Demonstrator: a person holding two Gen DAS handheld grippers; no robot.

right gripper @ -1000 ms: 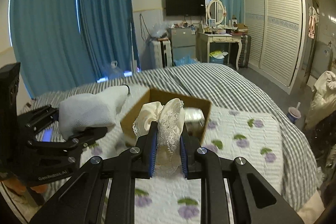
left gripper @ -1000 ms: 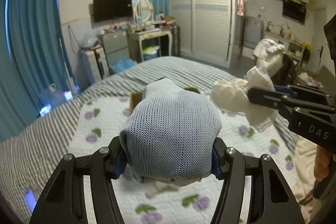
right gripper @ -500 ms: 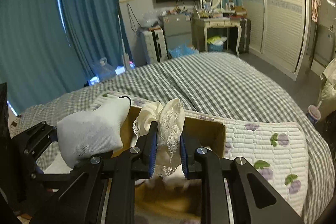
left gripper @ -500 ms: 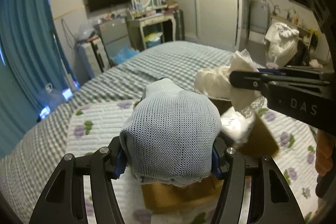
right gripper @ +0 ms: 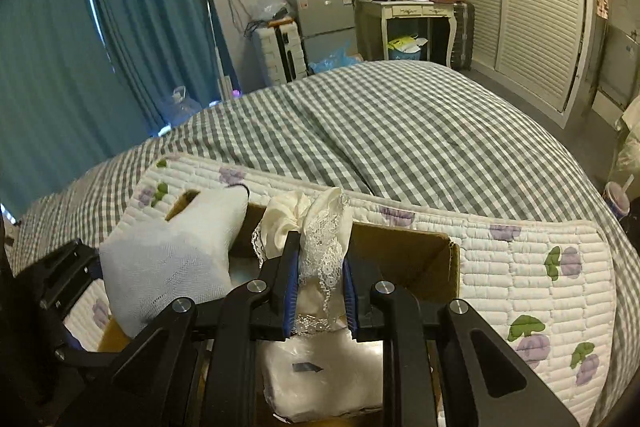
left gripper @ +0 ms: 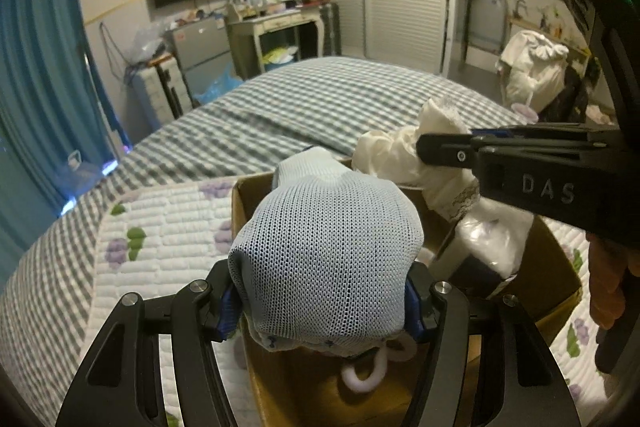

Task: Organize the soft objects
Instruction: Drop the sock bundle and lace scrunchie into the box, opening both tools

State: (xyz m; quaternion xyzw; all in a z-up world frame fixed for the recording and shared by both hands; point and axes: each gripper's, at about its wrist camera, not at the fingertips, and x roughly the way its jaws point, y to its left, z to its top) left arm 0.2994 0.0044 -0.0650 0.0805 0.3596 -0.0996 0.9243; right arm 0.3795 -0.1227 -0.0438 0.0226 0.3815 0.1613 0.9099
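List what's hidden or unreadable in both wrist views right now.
- Box floor: left wrist view, mesh bundle covers it.
- White packet label: right wrist view, too small.
- Lace cloth lower end: right wrist view, behind the right gripper fingers.

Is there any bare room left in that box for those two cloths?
The cardboard box is bare along its far wall, beyond the plastic-wrapped white pack, and at its near left end under the mesh cloth. The middle is crowded by that pack. The quilted mat beside the box lies bare.
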